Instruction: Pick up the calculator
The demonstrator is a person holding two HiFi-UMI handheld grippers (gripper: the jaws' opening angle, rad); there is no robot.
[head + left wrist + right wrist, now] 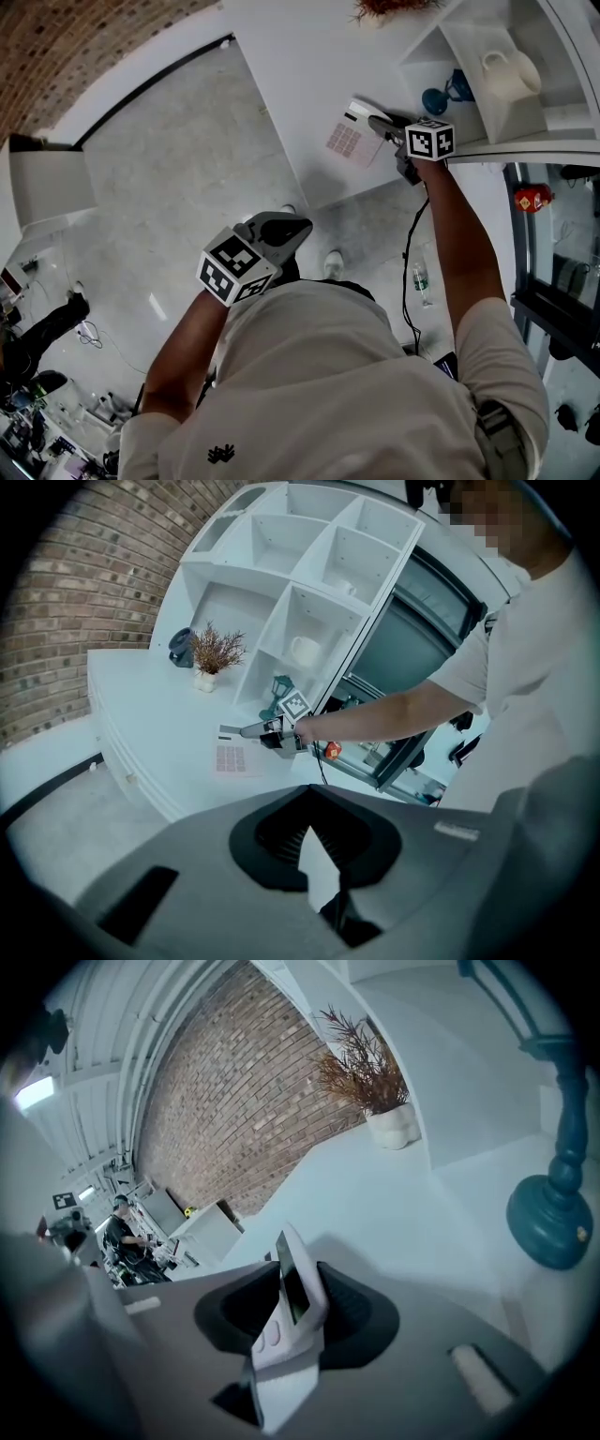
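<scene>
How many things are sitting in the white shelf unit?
2 visible: a white mug in one compartment, and a teal candlestick in the compartment beneath it. Some compartments are only partly in view, so more may be hidden.

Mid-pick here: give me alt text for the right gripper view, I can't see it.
The right gripper grips a white calculator edge-on between its jaws. Beyond lie a white counter, a potted dried plant, a teal stand and a brick wall.

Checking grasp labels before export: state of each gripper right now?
Left gripper: closed, nothing between its jaws.
Right gripper: closed on the calculator.
</scene>
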